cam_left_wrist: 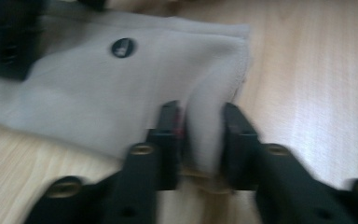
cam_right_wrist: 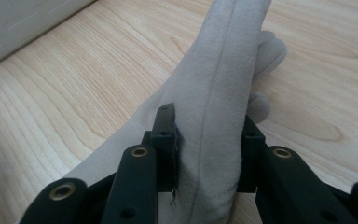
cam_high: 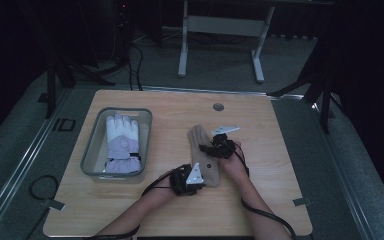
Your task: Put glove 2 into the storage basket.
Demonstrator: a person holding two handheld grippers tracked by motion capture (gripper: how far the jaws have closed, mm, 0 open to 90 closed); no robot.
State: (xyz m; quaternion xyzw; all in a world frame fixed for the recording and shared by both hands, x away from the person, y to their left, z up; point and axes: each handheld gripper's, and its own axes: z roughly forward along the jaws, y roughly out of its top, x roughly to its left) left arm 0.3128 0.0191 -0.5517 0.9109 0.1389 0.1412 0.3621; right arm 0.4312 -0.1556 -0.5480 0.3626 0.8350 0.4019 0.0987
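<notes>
Now the beige glove (cam_high: 203, 156) lies mid-table beside the bin (cam_high: 91, 150). Left gripper (cam_left_wrist: 200, 140) pinches its cuff, and right gripper (cam_right_wrist: 207, 140) pinches its side. I think both should lift together, slowly, so it stays flat.

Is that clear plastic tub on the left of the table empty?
No, the clear plastic tub holds a white and lilac padded glove lying flat inside it.
</notes>
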